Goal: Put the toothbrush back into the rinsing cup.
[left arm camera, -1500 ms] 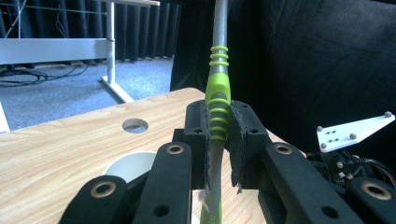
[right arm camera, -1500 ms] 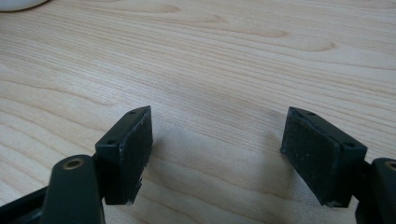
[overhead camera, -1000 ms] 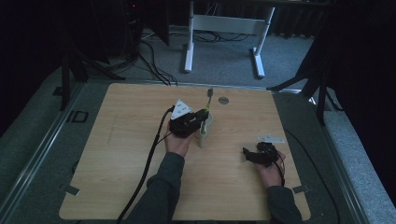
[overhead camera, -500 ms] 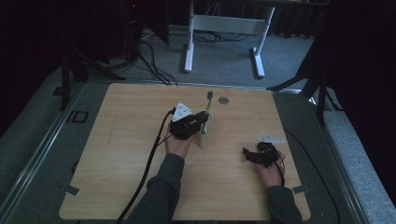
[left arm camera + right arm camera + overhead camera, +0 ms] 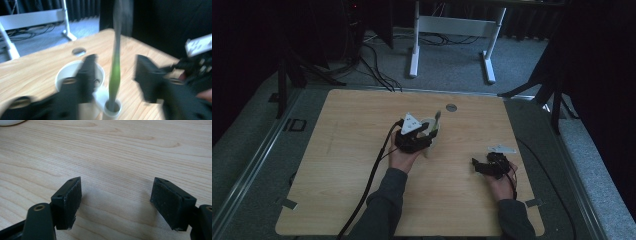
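Observation:
A white cup [image 5: 430, 131] with a small side tube stands mid-table. A grey-green toothbrush [image 5: 436, 120] stands upright in that tube. My left gripper [image 5: 426, 141] is right at the cup. In the left gripper view its jaws have just been opening. They now stand apart on either side of the toothbrush [image 5: 115, 75] without touching it, and the cup [image 5: 62, 75] is behind the left finger [image 5: 87, 72]. My right gripper [image 5: 479, 167] rests low on the table at the right. It is open [image 5: 117, 200] over bare wood with nothing between its pads.
The wooden table [image 5: 352, 165] has a round cable hole [image 5: 451, 107] behind the cup. A white desk frame [image 5: 452, 30] and cables lie on the floor beyond. The right hand's gripper [image 5: 197, 65] shows past the toothbrush. A white edge [image 5: 10, 122] sits at the top left corner.
The left hand and its gripper have shifted slightly at the cup. The toothbrush still stands in the tube. The right hand has not moved.

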### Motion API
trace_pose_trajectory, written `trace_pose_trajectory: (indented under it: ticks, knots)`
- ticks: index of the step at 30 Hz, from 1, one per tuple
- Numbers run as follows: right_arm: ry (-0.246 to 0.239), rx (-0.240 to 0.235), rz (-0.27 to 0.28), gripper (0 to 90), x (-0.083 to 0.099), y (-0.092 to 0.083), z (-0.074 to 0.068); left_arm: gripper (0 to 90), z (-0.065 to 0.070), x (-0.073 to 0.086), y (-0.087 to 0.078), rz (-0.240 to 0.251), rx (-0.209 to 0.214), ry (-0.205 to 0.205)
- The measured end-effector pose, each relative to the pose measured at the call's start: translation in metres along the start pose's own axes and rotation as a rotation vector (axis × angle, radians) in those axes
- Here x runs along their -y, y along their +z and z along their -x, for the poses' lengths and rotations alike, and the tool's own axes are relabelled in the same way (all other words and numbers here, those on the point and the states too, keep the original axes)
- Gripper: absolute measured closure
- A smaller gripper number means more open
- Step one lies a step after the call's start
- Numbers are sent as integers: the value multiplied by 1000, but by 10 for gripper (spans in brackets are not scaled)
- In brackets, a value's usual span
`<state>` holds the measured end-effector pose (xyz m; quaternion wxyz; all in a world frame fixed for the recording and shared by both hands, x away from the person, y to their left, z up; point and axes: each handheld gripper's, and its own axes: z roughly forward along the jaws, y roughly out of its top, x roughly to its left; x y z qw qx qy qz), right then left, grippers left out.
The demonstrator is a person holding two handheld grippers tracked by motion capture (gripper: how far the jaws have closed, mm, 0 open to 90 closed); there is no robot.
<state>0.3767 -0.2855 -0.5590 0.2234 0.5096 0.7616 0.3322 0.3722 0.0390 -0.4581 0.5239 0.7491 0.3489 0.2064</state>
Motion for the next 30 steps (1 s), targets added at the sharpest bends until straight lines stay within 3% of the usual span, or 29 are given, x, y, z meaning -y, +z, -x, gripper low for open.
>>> trace_pose_trajectory:
  ticks: [2,6,19,24,30]
  knots:
    - [0,0,0,245,0,0,0,389,0,2,-3,-2,1,2]
    - [0,0,0,245,0,0,0,344,-1,3,-9,-7,-9,14]
    - [2,-1,-1,245,0,0,0,320,-6,16,-22,-45,-55,37]
    - [-1,-1,0,245,0,0,0,326,-11,22,-32,-59,-94,37]
    - [-2,-1,0,245,0,0,0,331,-14,34,-42,-111,-176,84]
